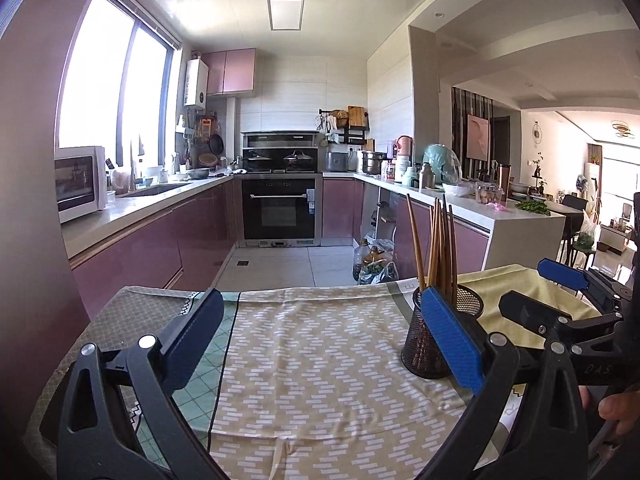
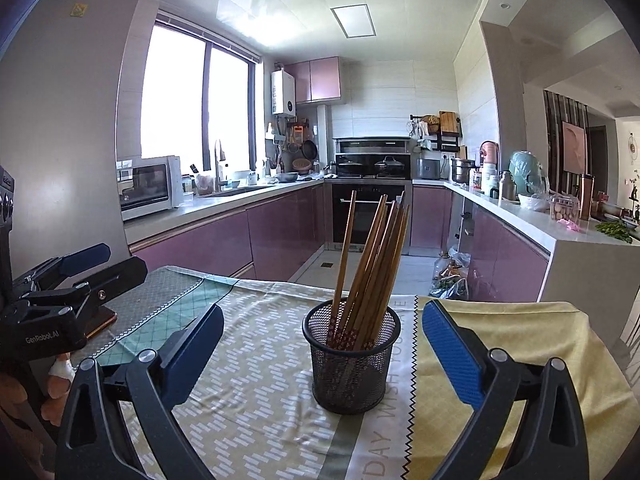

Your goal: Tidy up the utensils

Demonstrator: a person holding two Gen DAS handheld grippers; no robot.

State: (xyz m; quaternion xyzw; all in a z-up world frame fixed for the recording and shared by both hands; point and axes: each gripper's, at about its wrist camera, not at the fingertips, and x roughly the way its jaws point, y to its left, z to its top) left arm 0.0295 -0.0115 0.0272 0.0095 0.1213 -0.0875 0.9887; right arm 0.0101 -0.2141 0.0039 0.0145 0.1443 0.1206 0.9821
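Beside left claw (image 2: pixel 100 272): perhaps a phone (image 2: pixel 105 319)

A patterned tablecloth (image 2: pixel 256 392) spreads beneath and ahead of the grippers. Beyond it, a built-in oven (image 1: pixel 280 210) faces them; a white microwave (image 1: pixel 78 182) stands far left, a cluttered counter (image 1: pixel 520 216) far right.

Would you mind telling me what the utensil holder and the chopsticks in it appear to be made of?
The holder looks like black metal wire mesh, matte: you can see through its fine grid. The chopsticks look like wood or bamboo, brown with a slight sheen; their lower ends carry a red pattern.
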